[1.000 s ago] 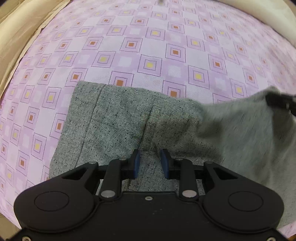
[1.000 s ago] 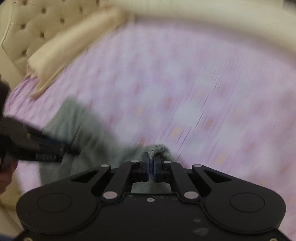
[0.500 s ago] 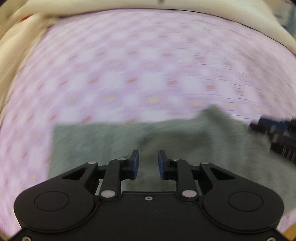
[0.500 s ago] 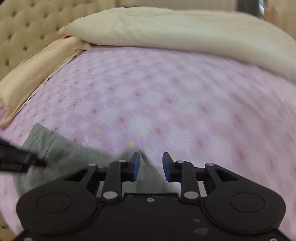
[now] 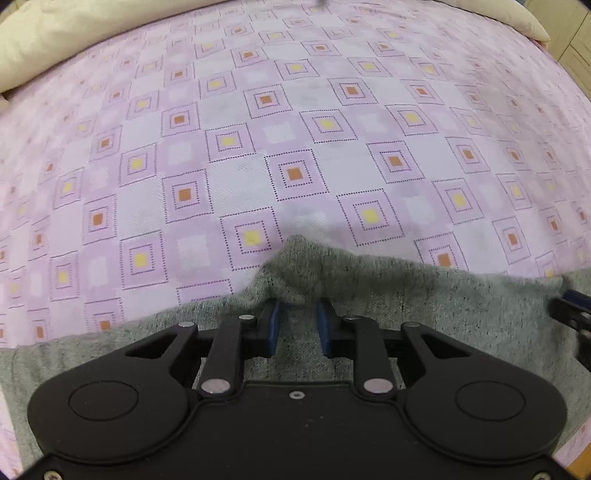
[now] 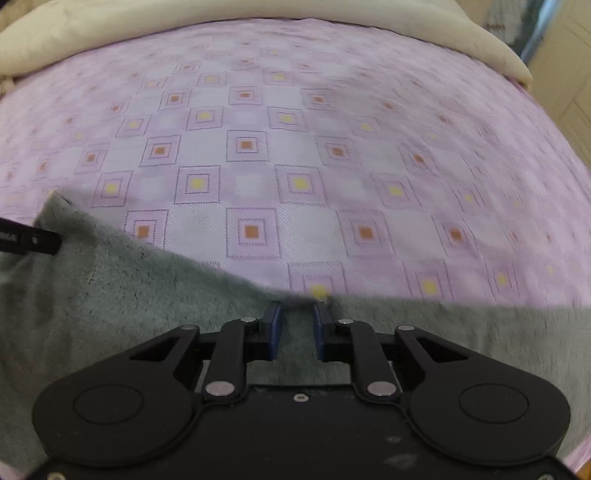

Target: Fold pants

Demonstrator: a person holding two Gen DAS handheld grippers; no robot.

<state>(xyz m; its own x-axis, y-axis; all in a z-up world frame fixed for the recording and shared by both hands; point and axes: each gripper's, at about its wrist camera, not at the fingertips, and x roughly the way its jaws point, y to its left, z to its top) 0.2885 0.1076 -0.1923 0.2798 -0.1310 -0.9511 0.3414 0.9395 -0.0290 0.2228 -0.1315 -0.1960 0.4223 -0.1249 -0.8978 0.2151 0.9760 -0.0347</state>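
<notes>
Grey speckled pants (image 5: 443, 295) lie on the bed across the bottom of both views. In the left wrist view a small raised fold of the cloth stands at the tips of my left gripper (image 5: 298, 317). Its jaws are opening and the blue pads do not press the cloth. The pants' far edge (image 6: 129, 288) runs just past my right gripper (image 6: 297, 317), whose jaws are closing with the cloth edge between the tips, pads still apart. Each gripper shows at the side of the other's view: the right gripper (image 5: 569, 314), the left gripper (image 6: 29, 240).
A lilac bedsheet (image 5: 295, 147) with a pattern of small orange and yellow squares stretches ahead of both grippers. A cream duvet (image 6: 258, 11) is bunched along the far side of the bed. A strip of wooden floor (image 6: 569, 74) shows at the upper right.
Both grippers have swept across the bed and now point at the pants' far edge. The right gripper, shut on cloth a second ago, has let go. The pants now fill only the bottom.
</notes>
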